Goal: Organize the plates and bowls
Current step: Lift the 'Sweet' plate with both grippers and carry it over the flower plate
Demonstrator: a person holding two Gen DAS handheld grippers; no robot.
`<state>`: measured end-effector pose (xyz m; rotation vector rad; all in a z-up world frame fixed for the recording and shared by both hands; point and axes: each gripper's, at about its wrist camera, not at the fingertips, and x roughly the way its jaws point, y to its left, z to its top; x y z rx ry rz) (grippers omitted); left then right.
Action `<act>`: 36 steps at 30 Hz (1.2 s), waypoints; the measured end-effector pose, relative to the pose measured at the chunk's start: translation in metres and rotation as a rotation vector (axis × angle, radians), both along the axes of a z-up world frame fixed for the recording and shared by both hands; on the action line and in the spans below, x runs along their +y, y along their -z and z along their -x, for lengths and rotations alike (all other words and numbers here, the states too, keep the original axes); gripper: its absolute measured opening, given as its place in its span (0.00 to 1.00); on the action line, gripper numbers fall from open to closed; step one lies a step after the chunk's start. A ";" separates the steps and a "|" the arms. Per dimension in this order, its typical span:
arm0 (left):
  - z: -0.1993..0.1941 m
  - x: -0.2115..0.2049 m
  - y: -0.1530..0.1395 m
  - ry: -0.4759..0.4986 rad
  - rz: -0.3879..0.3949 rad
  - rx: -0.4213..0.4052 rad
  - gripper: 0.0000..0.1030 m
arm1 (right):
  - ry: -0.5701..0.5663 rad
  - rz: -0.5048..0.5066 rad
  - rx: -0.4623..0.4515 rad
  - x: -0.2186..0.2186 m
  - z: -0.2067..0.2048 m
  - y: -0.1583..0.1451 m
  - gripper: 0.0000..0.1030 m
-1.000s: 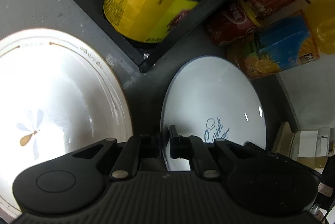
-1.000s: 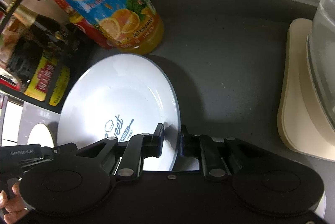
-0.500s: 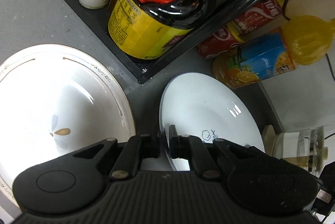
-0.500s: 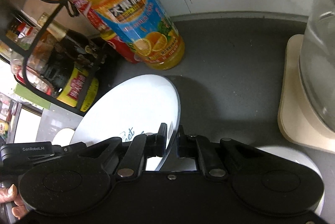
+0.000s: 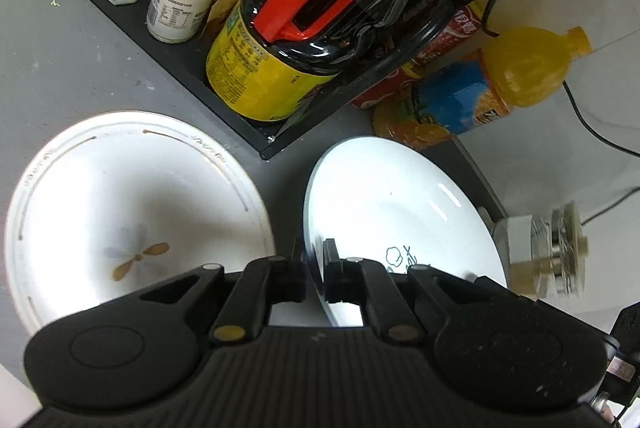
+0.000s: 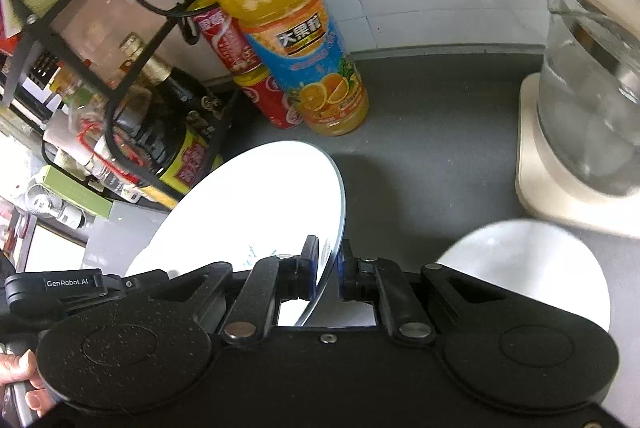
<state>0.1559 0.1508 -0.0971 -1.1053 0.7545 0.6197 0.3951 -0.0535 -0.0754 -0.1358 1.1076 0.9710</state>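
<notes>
White plate (image 5: 400,211) clamped at opposite rims by left gripper (image 5: 314,276) and right gripper (image 6: 329,274), both shut on it; flower plate (image 5: 132,211) left of left gripper.

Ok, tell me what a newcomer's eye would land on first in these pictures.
First, the blue-rimmed plate, pinched at opposite rims by the left gripper and the right gripper. Then the bright orange juice bottle standing against the wall behind the plate, and the big jug with the red handle in the black rack. To the left of the held plate, a larger flower-patterned plate lies on the grey counter.
</notes>
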 end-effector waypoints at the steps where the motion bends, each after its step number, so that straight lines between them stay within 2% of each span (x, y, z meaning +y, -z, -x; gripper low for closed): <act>1: 0.005 0.001 -0.001 0.007 0.000 0.000 0.05 | 0.006 0.000 -0.001 -0.001 0.005 -0.001 0.09; 19: 0.079 0.023 -0.004 0.041 -0.004 -0.004 0.05 | 0.020 0.024 -0.029 0.011 0.092 -0.010 0.10; 36: 0.132 0.046 0.023 0.045 0.027 0.040 0.05 | 0.006 0.068 -0.023 0.027 0.146 0.012 0.10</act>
